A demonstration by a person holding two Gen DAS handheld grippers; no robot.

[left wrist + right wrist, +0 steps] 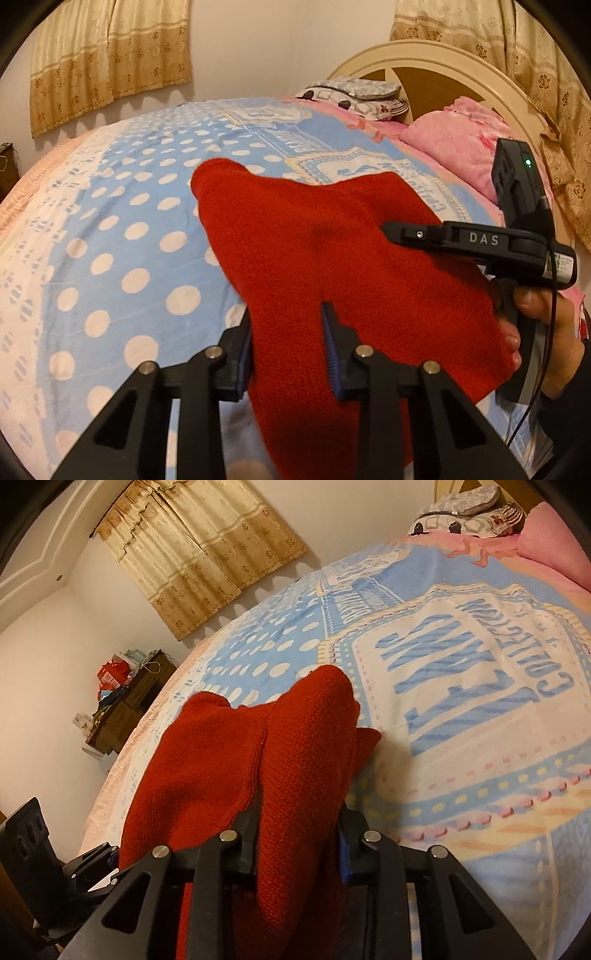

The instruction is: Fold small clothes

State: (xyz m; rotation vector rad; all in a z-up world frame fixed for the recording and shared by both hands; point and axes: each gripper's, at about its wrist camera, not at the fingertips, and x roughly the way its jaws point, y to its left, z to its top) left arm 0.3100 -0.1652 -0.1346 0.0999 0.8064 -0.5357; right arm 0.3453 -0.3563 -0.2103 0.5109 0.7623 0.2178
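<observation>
A red knitted garment point(332, 258) hangs over the bed, draped between the two tools, its far end reaching toward the blue bedspread with white polka dots point(122, 206). The left gripper point(288, 332) has the cloth running between its jaws, one blue-padded finger on each side of the fabric; the gap looks wide, yet the cloth is bunched in it, so I judge it pinched on the garment's edge. The right gripper point(299, 819) is clamped the same way on a thick ridge of the knit, with a seam point(262, 753) running just beside its left finger. In the left wrist view the right-hand tool sits at the garment's right edge, near the pink pillow point(454, 147).

The step in hand appears to be carrying the held edge forward to lay a fold. To do it well, both tools should travel together at the same height, keeping the span between them taut enough that the knit does not sag into a crooked crease. The hanging part should settle flat on the bedspread first, then the held edge should come down in line with the far edge before either grip lets go. Thick knit slips and stretches, so an uneven pull would skew the fold.
</observation>
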